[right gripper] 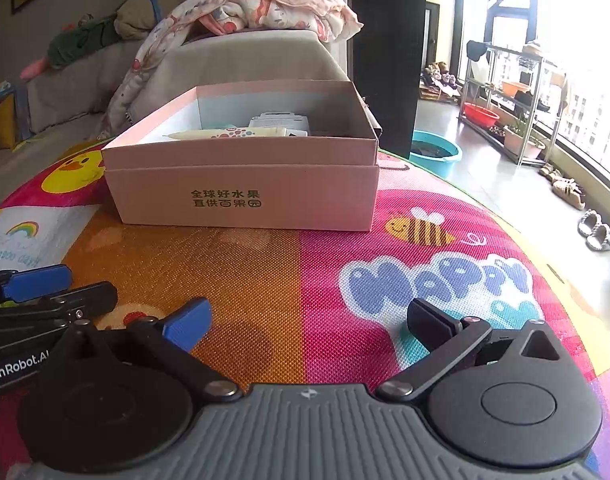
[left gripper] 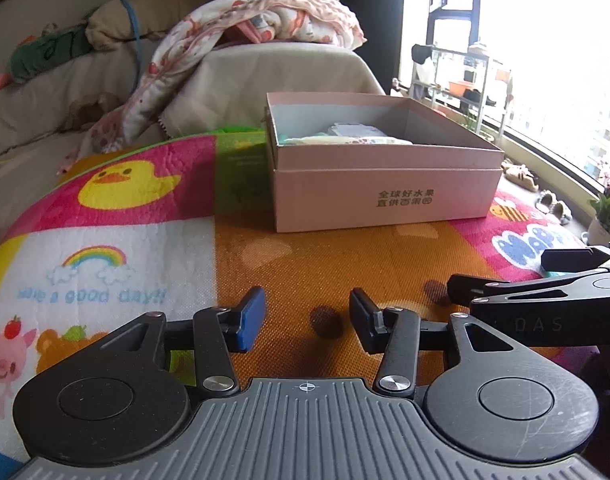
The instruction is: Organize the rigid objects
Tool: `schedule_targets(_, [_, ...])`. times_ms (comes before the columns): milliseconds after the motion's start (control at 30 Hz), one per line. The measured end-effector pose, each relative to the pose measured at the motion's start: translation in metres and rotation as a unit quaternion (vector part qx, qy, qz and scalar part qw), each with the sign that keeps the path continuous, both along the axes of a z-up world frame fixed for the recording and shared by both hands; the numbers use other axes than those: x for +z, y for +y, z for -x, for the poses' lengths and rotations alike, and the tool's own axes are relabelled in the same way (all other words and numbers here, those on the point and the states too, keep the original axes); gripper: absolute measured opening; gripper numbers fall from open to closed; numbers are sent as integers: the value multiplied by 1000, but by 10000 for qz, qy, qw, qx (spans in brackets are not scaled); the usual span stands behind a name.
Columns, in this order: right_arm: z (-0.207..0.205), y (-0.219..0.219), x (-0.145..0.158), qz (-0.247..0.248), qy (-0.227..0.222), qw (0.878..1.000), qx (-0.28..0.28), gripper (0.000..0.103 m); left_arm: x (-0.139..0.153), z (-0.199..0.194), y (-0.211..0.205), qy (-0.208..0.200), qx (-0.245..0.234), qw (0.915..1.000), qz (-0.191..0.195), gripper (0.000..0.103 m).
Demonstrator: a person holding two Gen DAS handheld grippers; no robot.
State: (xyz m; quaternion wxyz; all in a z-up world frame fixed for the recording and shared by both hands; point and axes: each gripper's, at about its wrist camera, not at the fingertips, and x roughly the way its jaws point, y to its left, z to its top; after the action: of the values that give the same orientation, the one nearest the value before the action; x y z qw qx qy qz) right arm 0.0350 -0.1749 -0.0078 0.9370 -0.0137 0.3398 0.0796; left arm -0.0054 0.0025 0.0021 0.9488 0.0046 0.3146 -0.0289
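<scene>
The pink box (right gripper: 241,184) sits open on the colourful play mat (right gripper: 385,264), just in front of the sofa (left gripper: 265,76), already holding a cream tube (right gripper: 225,134) and a white pack (right gripper: 279,120), probably so loose items stay together. The left hand-held gripper (left gripper: 307,318) hovers low over the mat, part open and empty. The right hand-held gripper (right gripper: 307,320), spread wide and also empty, rests beside it, both well short of the box, likely because nothing loose is left to collect.

The box (right gripper: 245,184) is set on the play mat (right gripper: 345,264), with a tube (right gripper: 225,134) and a small carton (right gripper: 279,121) laid inside it. Behind the box a sofa (right gripper: 241,60) is seen, with a blanket (right gripper: 273,10) draped on it.
</scene>
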Motion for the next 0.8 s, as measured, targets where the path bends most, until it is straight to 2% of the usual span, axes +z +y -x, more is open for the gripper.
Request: schedule_targets(800, [0,0,0,3,1,10000,0,103,0,-1,0,4,30,9999,122,52])
